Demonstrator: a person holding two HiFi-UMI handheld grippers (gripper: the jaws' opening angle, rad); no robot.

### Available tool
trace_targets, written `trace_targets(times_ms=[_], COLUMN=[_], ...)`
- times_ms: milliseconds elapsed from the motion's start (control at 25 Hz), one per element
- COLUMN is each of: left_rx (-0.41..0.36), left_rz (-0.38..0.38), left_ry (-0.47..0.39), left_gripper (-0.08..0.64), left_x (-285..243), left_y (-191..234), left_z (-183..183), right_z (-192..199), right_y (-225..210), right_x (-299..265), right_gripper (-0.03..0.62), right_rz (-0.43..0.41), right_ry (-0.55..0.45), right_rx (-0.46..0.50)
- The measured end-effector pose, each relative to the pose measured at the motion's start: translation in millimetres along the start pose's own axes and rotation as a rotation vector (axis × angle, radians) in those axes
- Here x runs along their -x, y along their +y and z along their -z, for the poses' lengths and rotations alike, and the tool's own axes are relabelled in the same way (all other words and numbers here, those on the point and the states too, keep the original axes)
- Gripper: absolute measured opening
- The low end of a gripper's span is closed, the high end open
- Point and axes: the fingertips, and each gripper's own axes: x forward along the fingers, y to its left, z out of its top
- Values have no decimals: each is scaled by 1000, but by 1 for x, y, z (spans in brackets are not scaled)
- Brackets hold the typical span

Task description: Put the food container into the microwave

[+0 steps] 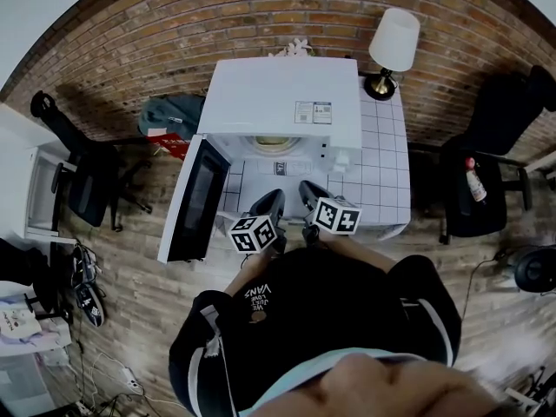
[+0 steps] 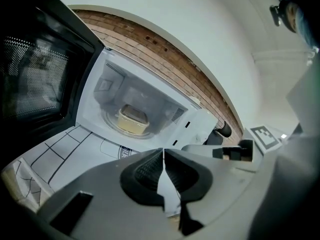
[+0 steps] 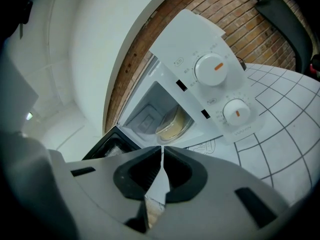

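Note:
The white microwave [image 1: 282, 102] stands on the tiled table with its door [image 1: 193, 200] swung open to the left. Inside it the yellowish food container [image 2: 133, 119] rests on the round turntable, also seen as the container [image 3: 172, 124] and the container [image 1: 272, 141]. My left gripper [image 2: 163, 154] is shut with nothing in it, held in front of the opening, well short of it. My right gripper [image 3: 162, 151] is shut and empty too, beside the left one. In the head view the left gripper [image 1: 272, 201] and right gripper [image 1: 307, 189] sit just before the microwave.
The control panel with two knobs [image 3: 215, 69] is on the microwave's right side. A table lamp [image 1: 391, 46] stands at the table's back right. Black chairs [image 1: 486, 181] flank the table, and a brick wall runs behind.

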Motion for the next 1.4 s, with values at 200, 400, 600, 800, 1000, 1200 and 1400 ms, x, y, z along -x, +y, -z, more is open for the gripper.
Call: trace_targets(times_ms=[200,400,600,800,1000,1200,1400], left_rx=[-17,-31,-46,-60,-74,-84,-94], left_rz=[37,78,121,166,205,240,264], left_ry=[25,60,91,112,126,141,153], left_gripper=[20,19,18,18,18,18,17], left_x=[9,27,48,67,84,95,107], left_y=[4,13,22,27,29,29,31], left_z=[-1,0,4,7,11,15,20], right_z=[4,20,40,60,74,85,98], right_y=[11,26,37,48,55,63,69], right_x=[3,5,10,16,27,36,43], right_gripper=[15,15,15,15,15,15,15], right_rz=[28,53,96,138,191,218,245], right_ry=[-41,-81,-116,-146,-174,-205,-220], right_rx=[-14,-42,-66,-87,-87,-94,-106])
